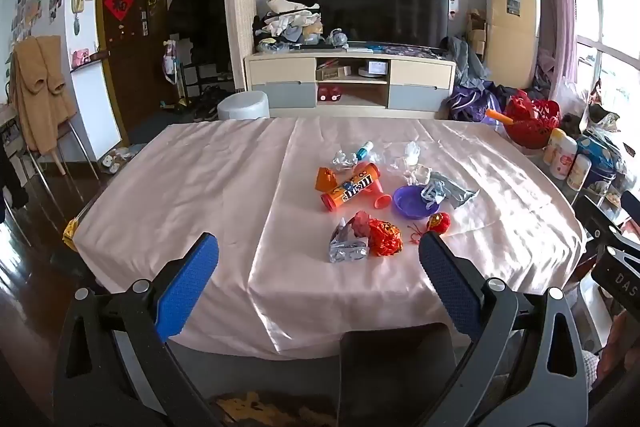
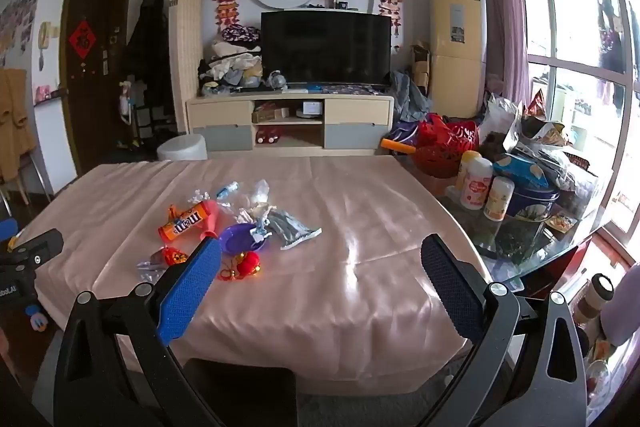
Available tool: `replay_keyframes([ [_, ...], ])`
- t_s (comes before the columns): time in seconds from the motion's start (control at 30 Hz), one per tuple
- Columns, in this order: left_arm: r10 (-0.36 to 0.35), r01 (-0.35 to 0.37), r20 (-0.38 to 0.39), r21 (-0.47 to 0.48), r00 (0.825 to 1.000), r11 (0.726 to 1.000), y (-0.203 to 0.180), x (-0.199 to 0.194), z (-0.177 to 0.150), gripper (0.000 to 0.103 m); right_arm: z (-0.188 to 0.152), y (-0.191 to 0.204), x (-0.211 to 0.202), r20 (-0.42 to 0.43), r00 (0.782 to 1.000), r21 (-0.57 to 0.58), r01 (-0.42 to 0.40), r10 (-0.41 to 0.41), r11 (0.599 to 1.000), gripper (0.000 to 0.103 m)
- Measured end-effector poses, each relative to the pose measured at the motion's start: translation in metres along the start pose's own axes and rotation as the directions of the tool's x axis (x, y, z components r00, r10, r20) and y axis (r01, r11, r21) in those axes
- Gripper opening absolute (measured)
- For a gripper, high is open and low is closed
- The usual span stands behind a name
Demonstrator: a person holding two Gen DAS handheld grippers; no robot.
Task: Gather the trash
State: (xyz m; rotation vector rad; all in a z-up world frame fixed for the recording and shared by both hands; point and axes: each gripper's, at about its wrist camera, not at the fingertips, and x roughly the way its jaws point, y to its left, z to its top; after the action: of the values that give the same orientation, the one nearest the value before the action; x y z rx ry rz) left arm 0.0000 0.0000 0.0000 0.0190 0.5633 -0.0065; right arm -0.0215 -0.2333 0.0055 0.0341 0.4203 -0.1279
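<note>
pink tablecloth [image 1: 224, 187] covers the table | black TV [image 1: 383, 7] on a beige TV stand [image 1: 280, 67] past the table's far edge | white round stool [image 1: 244, 105] near the far left corner | red basket [image 2: 448, 147] and white bottles [image 2: 476, 183] beside the far right corner | brown door [image 1: 124, 27] at left | window [image 2: 576, 67] at right

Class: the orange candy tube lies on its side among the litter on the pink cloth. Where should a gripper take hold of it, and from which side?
Probably grip the orange candy tube across its round body at mid-length, coming from above with the fingers astride its long axis. It lies flat, its ends crowded by the orange wrapper and the cap. The left gripper is open and nearer.
</note>
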Motion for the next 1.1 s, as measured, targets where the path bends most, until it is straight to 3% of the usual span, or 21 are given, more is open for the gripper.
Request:
replay_keyframes([
  [1.1,-0.007,0.007,0.016,0.020,1.000,1.000,-0.005,-0.011,0.013,0.095,0.005,0.004,-0.004,0.008,1.000,-0.004,-0.002,0.002,1.000,0.100],
])
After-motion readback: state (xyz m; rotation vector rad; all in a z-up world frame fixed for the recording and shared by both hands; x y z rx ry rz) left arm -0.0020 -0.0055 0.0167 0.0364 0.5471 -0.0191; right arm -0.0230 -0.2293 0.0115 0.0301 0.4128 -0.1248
